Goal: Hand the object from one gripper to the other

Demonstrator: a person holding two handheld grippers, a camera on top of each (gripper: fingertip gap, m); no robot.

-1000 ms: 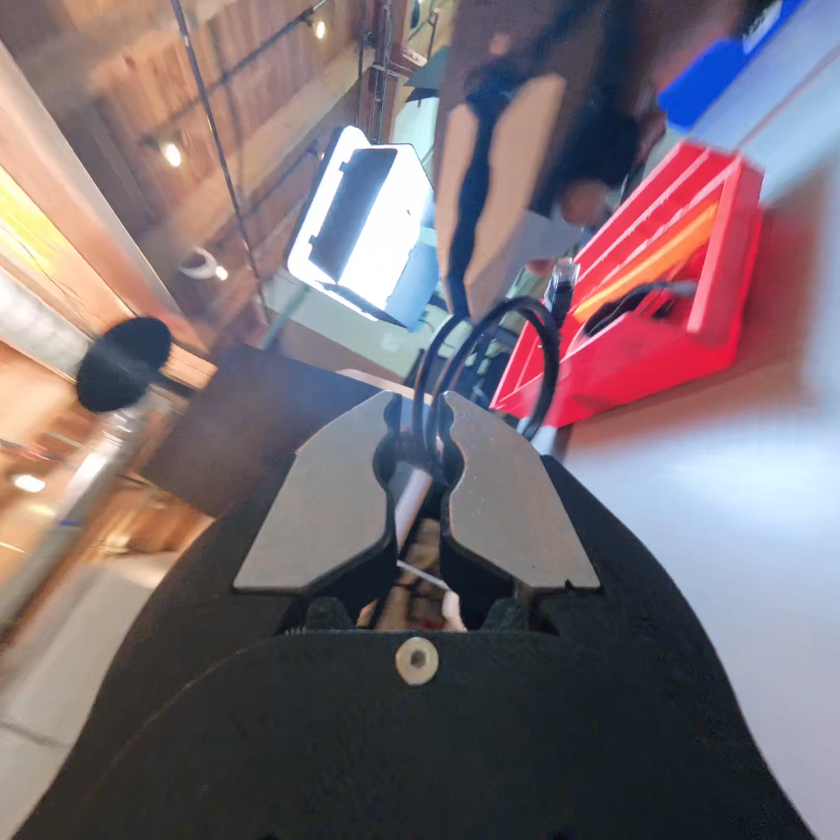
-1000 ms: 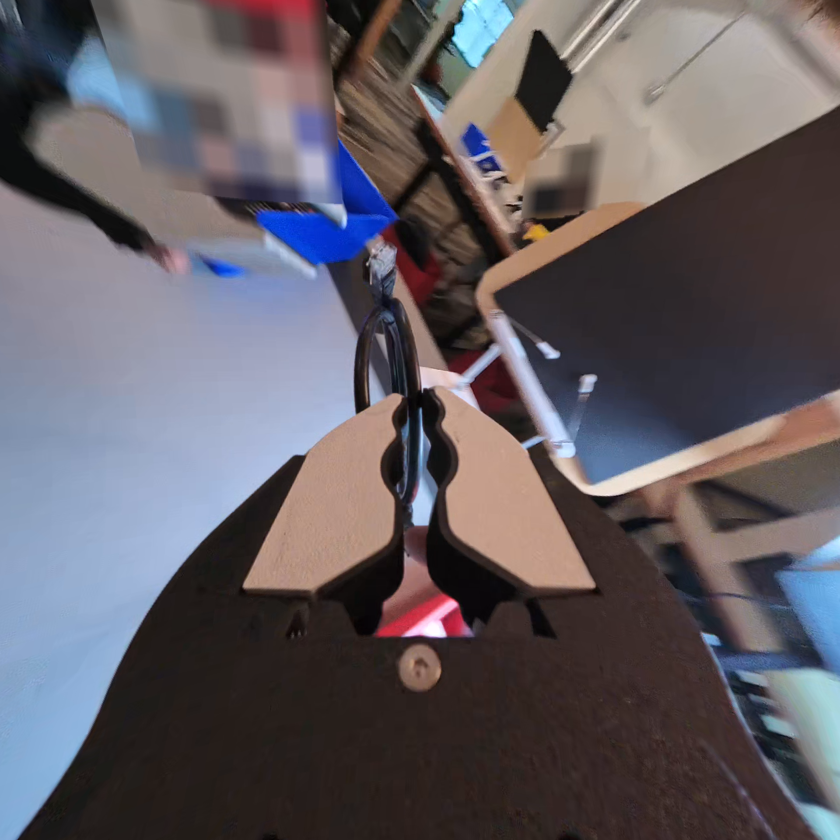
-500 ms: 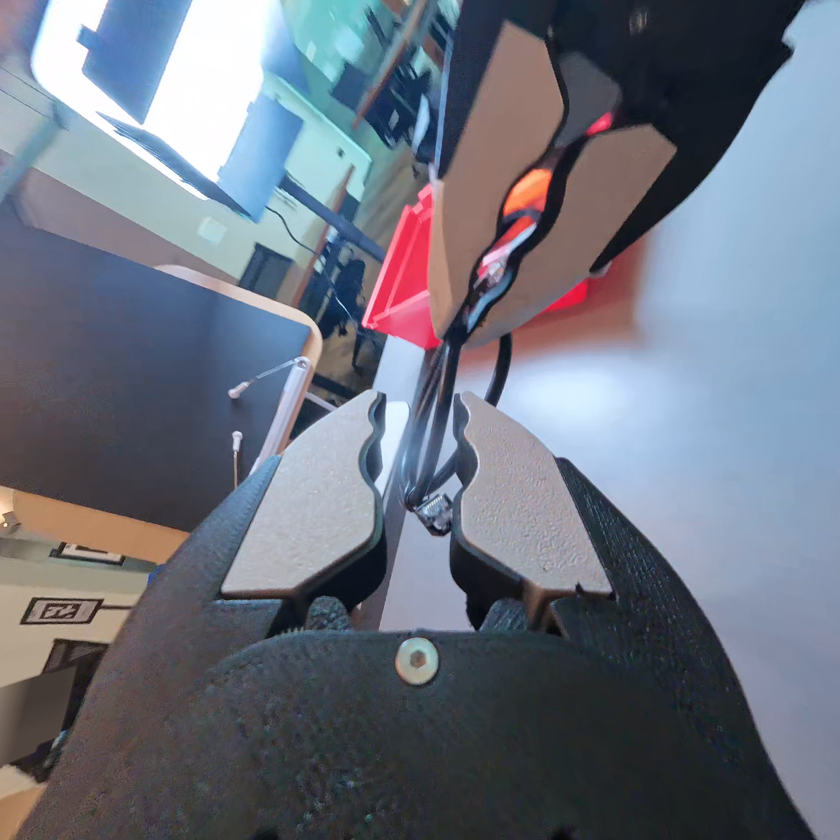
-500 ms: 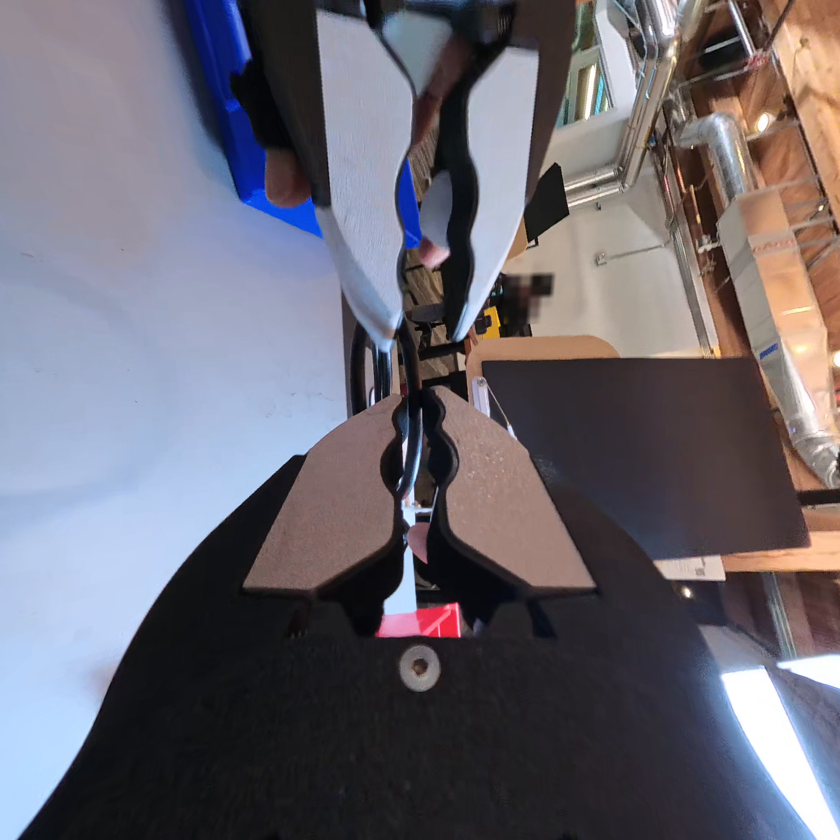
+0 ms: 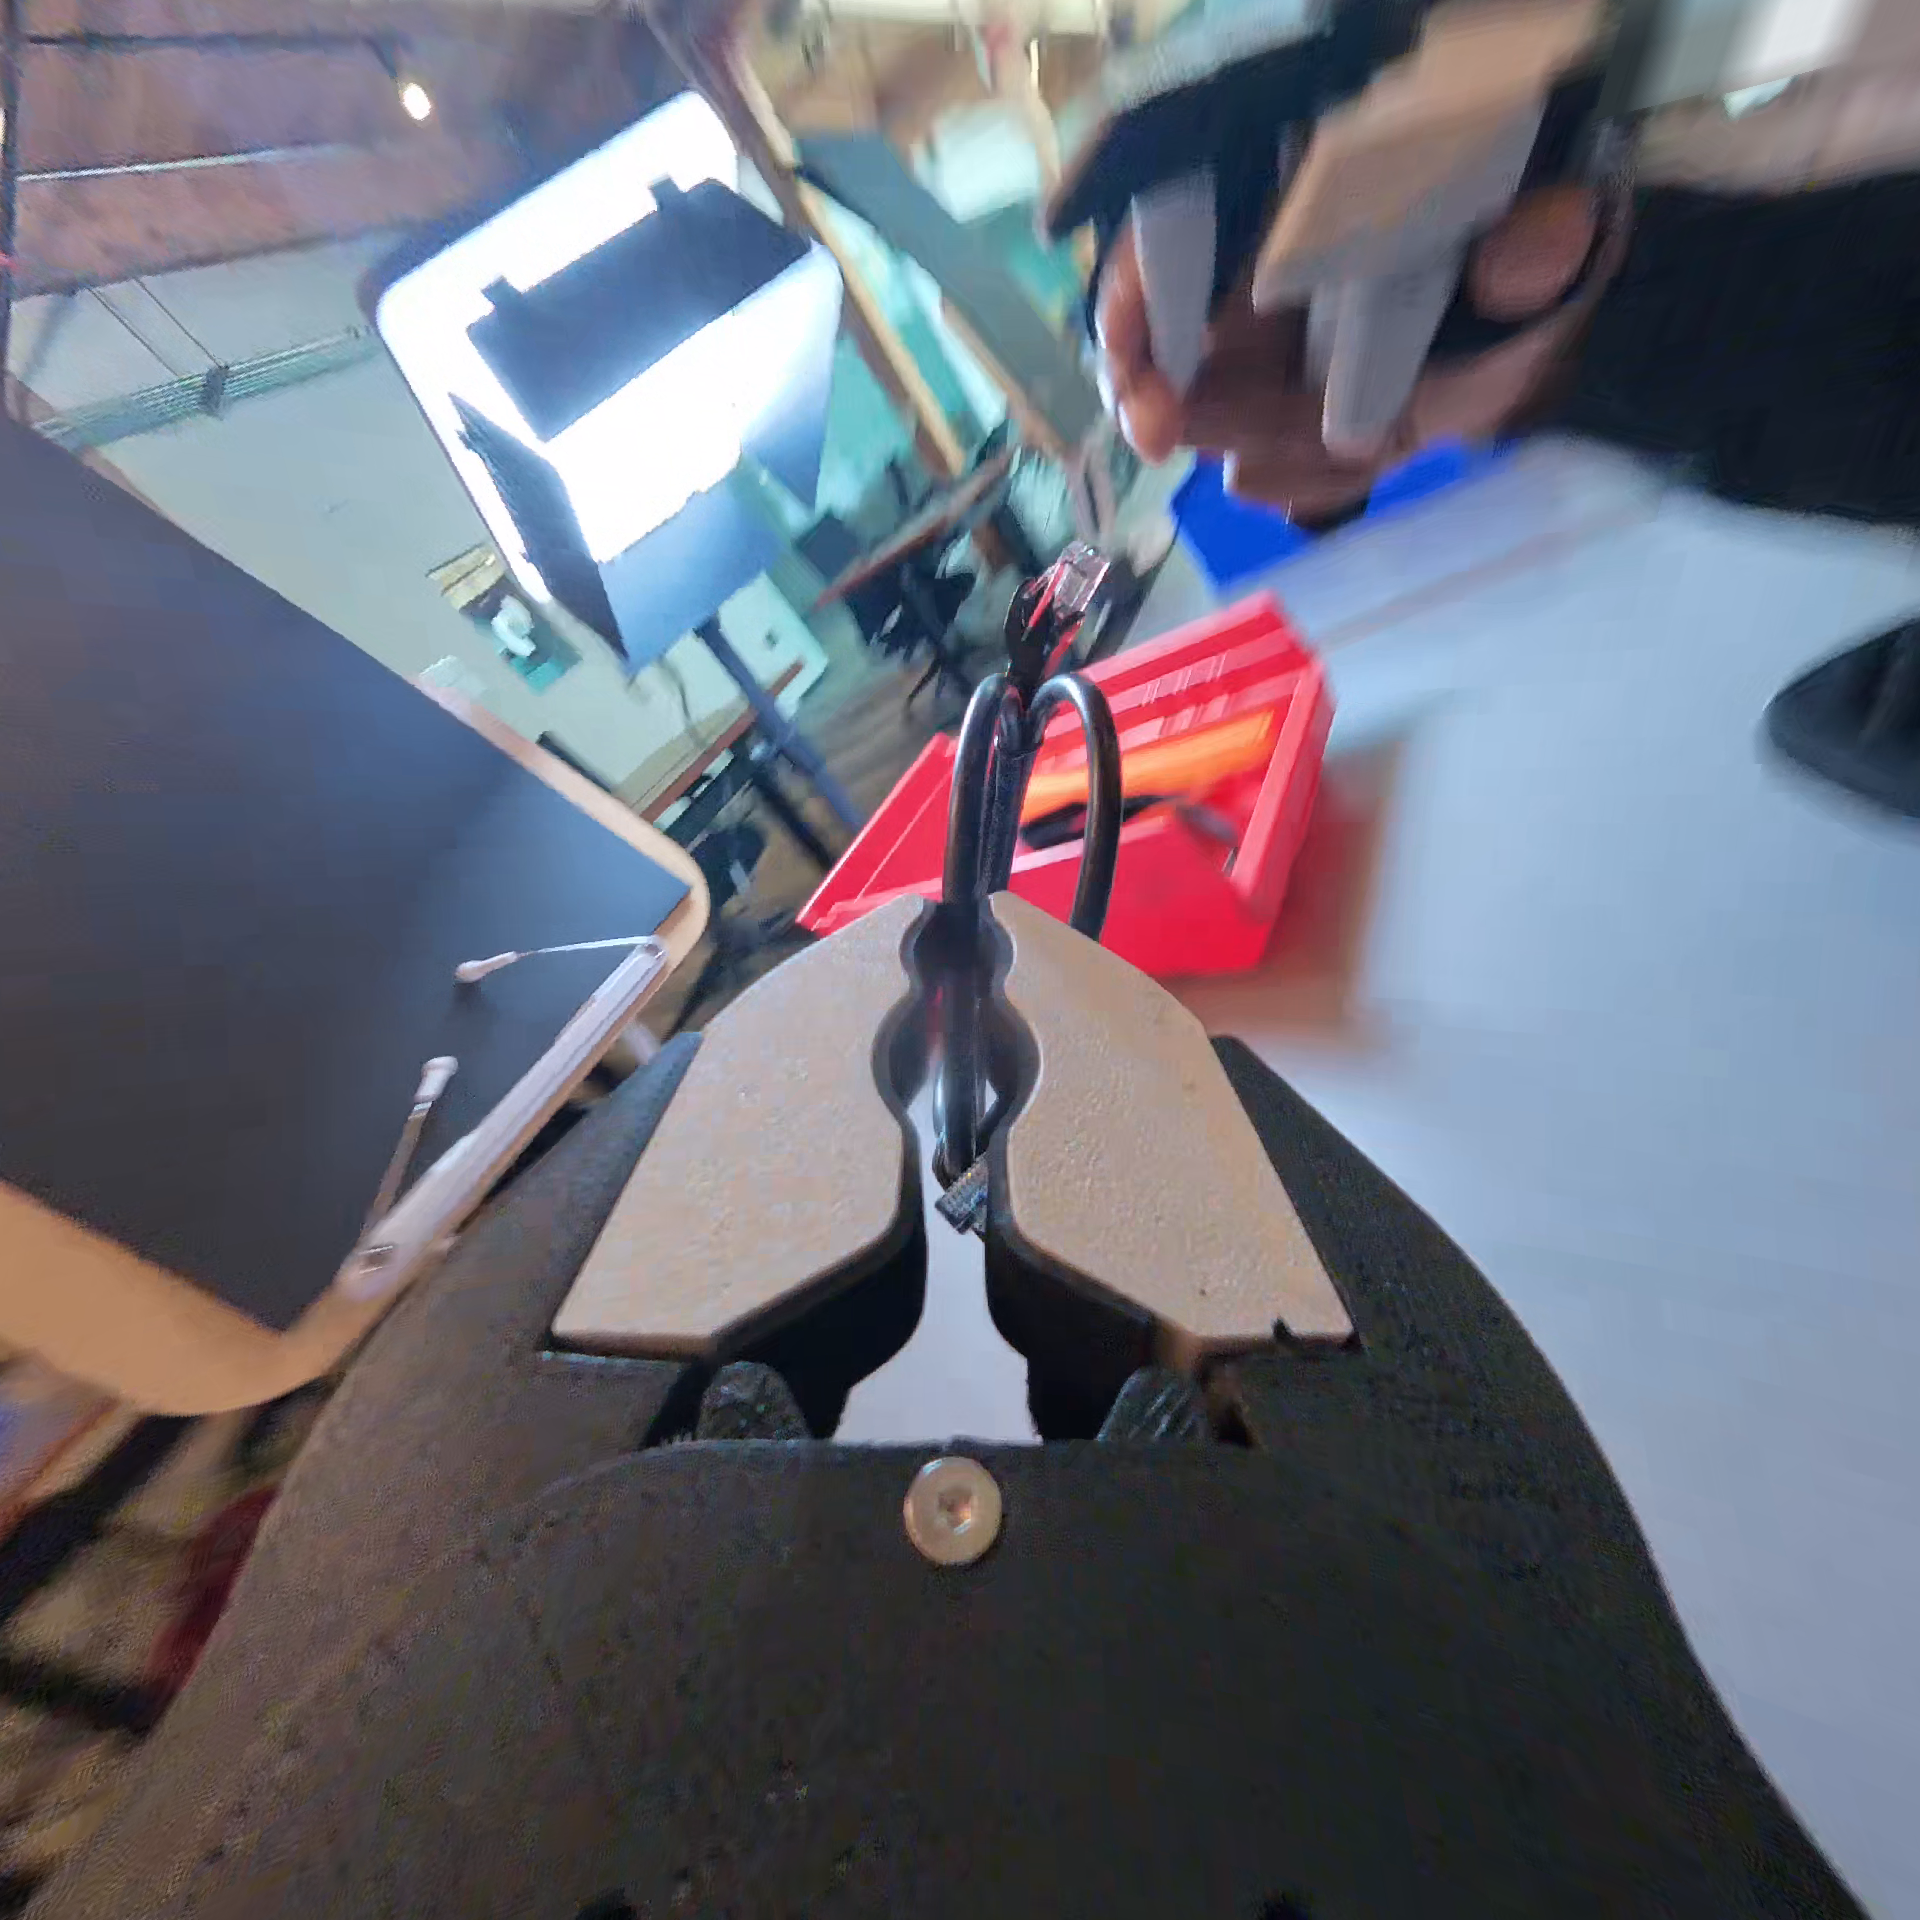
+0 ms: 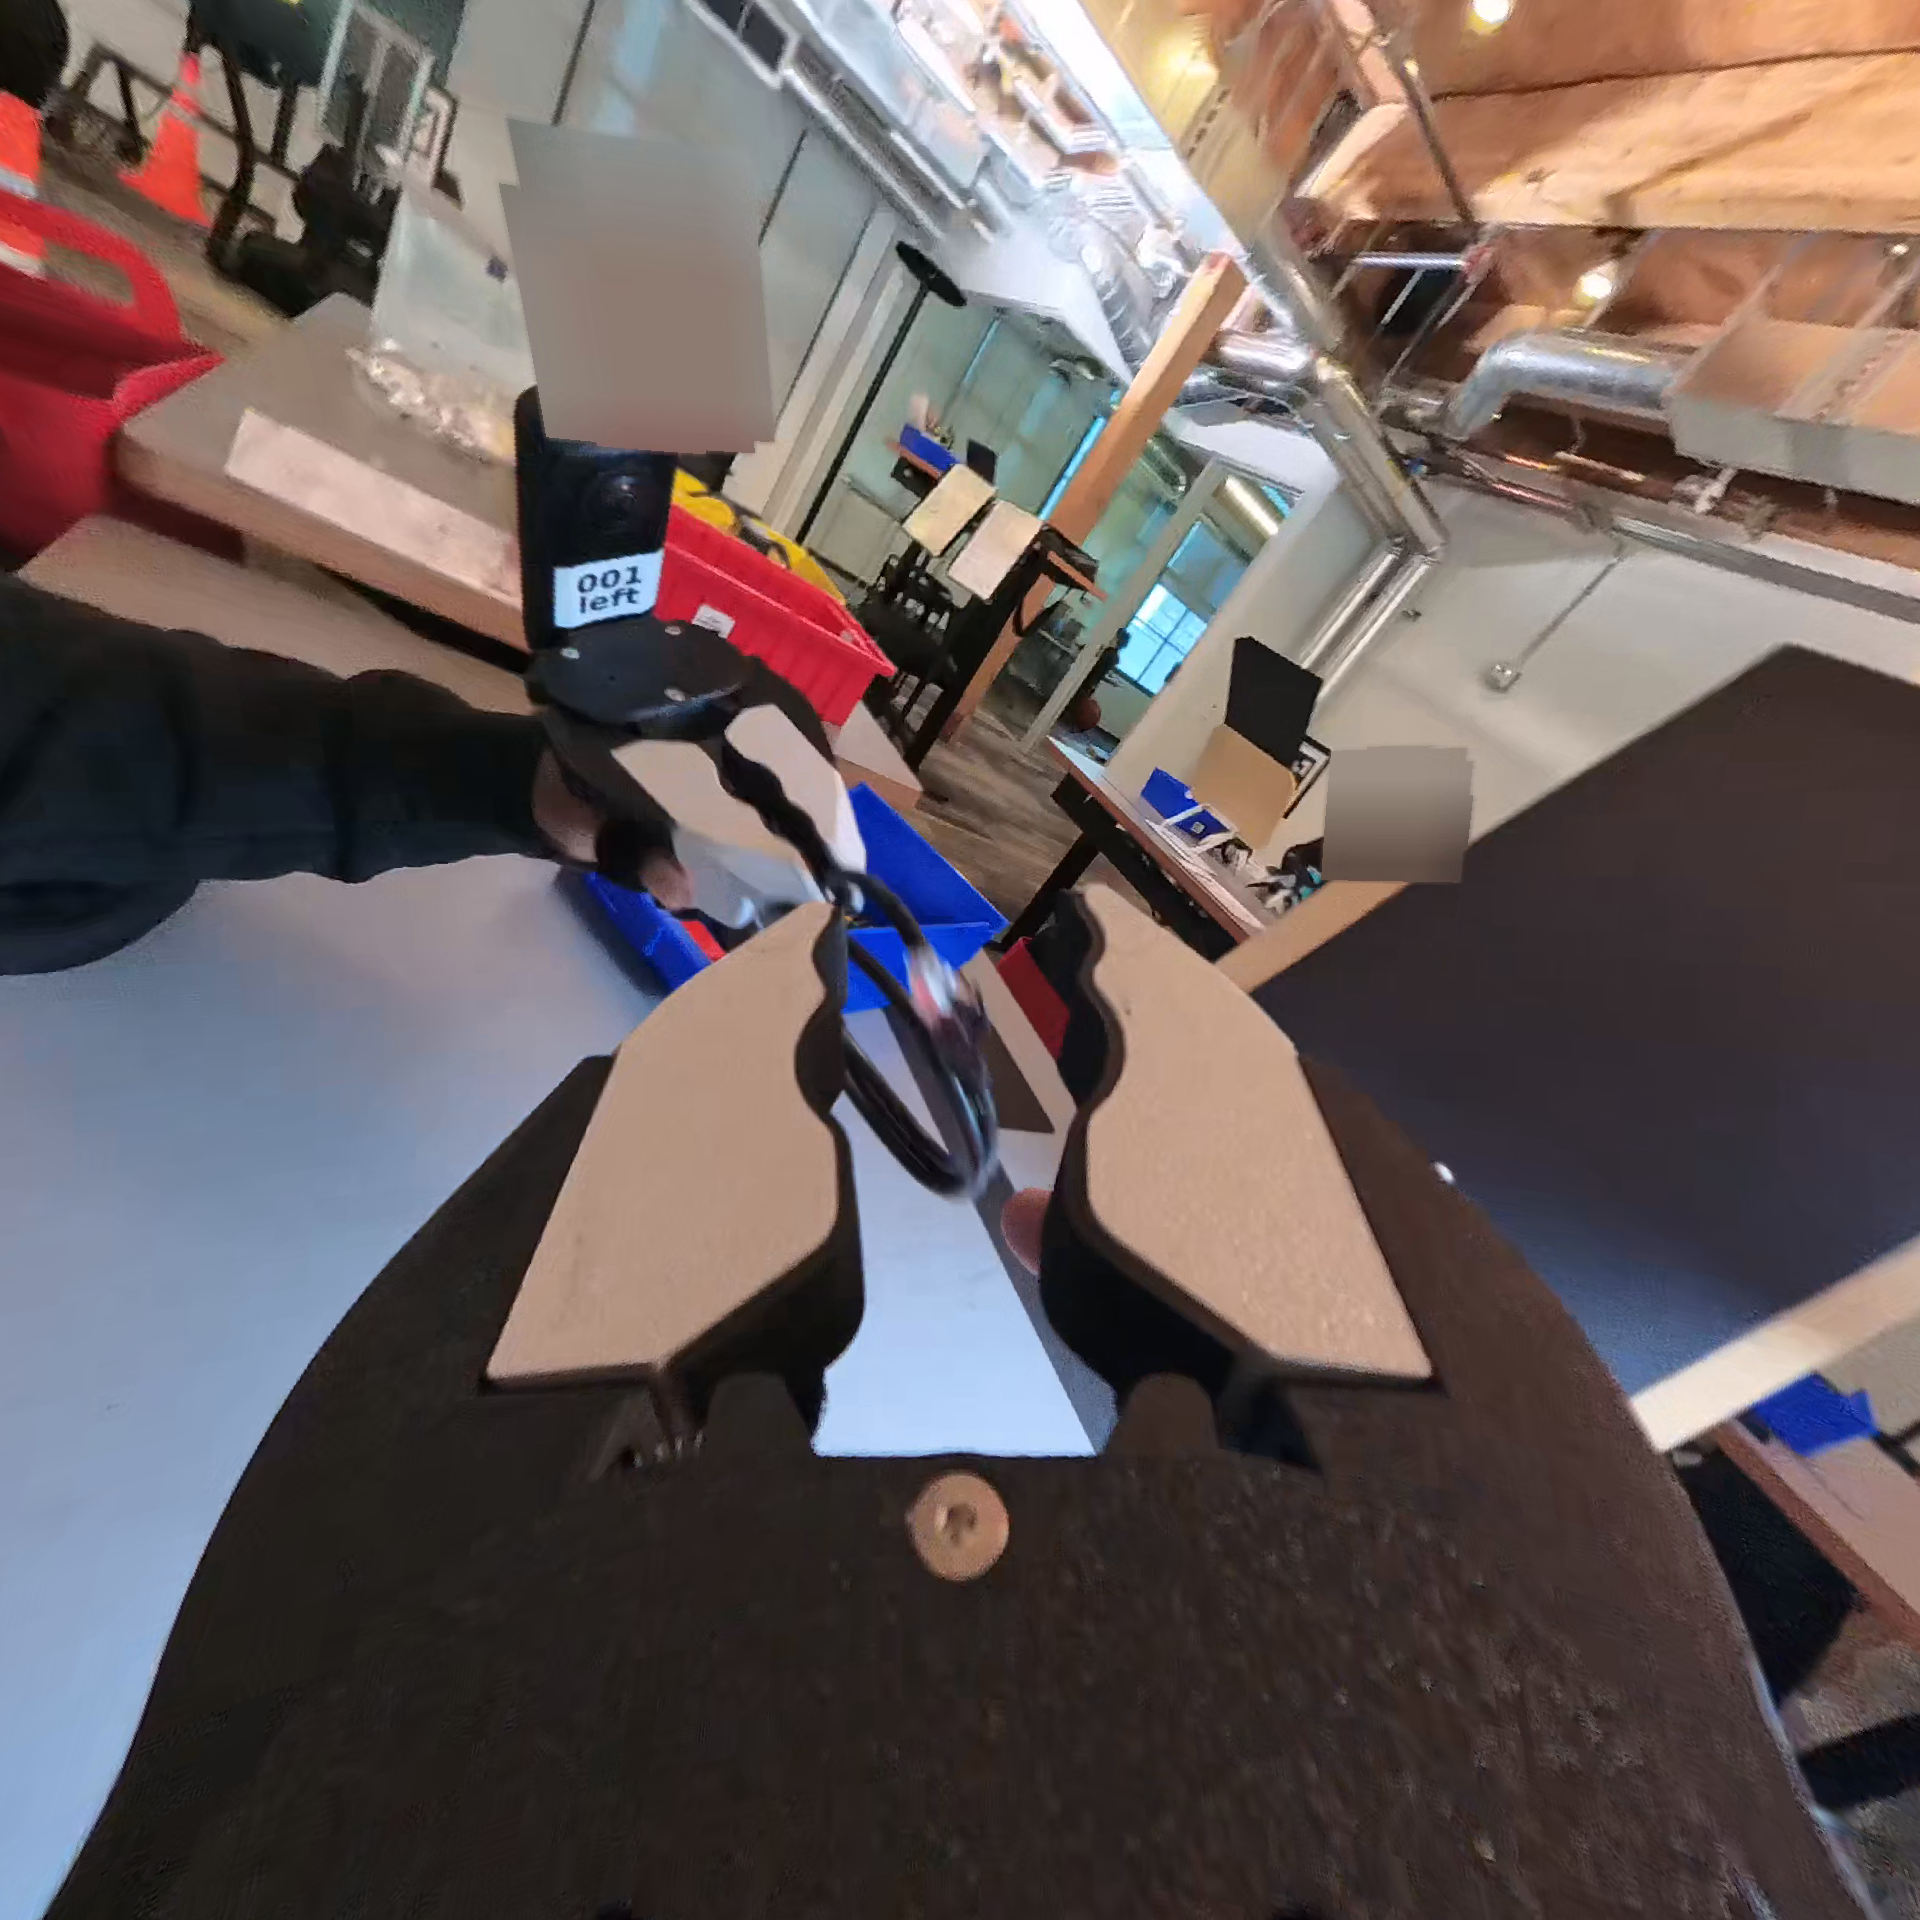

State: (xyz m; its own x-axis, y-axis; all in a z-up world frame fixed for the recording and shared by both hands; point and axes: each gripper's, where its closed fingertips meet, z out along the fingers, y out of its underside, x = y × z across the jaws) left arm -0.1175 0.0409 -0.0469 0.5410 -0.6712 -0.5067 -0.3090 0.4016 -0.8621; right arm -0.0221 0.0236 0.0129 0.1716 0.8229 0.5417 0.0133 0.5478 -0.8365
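Note:
A black coiled cable (image 5: 1093, 790) with a clear plug (image 5: 1075, 574) at its top stands up out of my left gripper (image 5: 958, 906), which is shut on it. In the right wrist view my right gripper (image 6: 951, 914) is open and empty. The cable (image 6: 914, 1081) hangs there as a loop from the left gripper (image 6: 821, 862), seen in the gap between my right fingers but blurred. I cannot tell if it touches them. The right gripper (image 5: 1299, 239) shows blurred at the upper right of the left wrist view, held by a hand.
A red bin (image 5: 1143, 925) and a blue bin (image 5: 1247, 530) stand on the white table (image 5: 1610, 935). A black-topped table (image 5: 260, 831) is beside it. In the right wrist view the blue bin (image 6: 644, 925) lies behind the left gripper, and a sleeved arm (image 6: 208, 769) reaches in from the left. One gripper's finger ends stand about 12 cm off the other's.
My right gripper has opened, let go of the cable and drawn back. My left gripper has shut on the cable and now holds it alone.

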